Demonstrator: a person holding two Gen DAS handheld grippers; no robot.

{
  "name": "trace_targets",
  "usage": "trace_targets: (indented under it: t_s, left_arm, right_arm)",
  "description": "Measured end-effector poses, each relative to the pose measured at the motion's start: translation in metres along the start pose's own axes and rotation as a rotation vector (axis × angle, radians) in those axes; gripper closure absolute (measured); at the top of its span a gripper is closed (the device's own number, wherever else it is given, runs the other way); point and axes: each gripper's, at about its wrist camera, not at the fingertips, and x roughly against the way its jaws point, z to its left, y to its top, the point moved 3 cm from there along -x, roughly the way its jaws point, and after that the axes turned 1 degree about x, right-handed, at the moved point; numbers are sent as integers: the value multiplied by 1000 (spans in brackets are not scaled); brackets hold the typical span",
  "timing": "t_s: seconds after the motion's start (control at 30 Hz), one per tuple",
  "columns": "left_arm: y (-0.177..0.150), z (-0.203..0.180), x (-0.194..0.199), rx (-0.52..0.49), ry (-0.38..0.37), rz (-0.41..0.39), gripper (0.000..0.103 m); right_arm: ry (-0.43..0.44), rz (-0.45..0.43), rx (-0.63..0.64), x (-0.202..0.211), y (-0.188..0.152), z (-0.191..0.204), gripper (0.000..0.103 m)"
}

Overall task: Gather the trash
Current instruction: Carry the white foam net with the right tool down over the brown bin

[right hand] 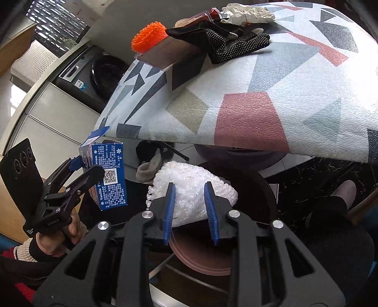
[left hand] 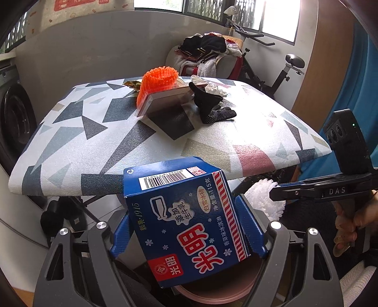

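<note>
Table: patterned foam-topped table (left hand: 99, 146) fills both views; washing machine (right hand: 94, 70) and exercise bike (left hand: 278, 70) stand behind it.
Bin: brown round bin (right hand: 200, 257) on the floor below the table's near edge, under both my tongs.
Left on table: clear rectangular tray (left hand: 165, 101) propped on edge, orange foam net (left hand: 158, 81) at its far side, black dotted glove (left hand: 212, 108) just beside it, white crumpled wrapper (right hand: 248, 11) beyond.
Left tongs (left hand: 186, 226): clamped across a blue ice-cream carton (left hand: 186, 222), held over the bin.
Right tongs (right hand: 191, 212): jaws partly apart, pads (right hand: 169, 212) not pressing; white foam fruit net (right hand: 189, 186) lies between and ahead of them, above the bin.
</note>
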Motion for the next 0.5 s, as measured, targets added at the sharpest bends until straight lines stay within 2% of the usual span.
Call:
trace_targets:
  t_s: [0.03,0.1,0.17,0.23,0.3,0.4,0.5]
  left_arm:
    - [1,2,0,0,-5,0,25]
    - [1,3,-2,-7,-15,3,25]
    - [1,3,-4,-21,-22,4,25]
    - [1,3,-6,-43,-36,6,25]
    - [1,2,-9,-61,-54,8,25]
    - [0,1,-12,-71,-90,14,25]
    - [-2,-3,-19,-86,-111,30,24]
  right_arm:
    - [1,2,-3,-2,1,-1,60]
    - [-13,6,3,-5,2,-2,43]
    - [-42,7,40,-7,5,-1,41]
    - [-80,-20,99,-4,7,0,32]
    - [-118,-67,163,4,11,2,15]
    - [-178,-139,266,18,15,5,5]
    - [-236,-206,378,28,14,7,6]
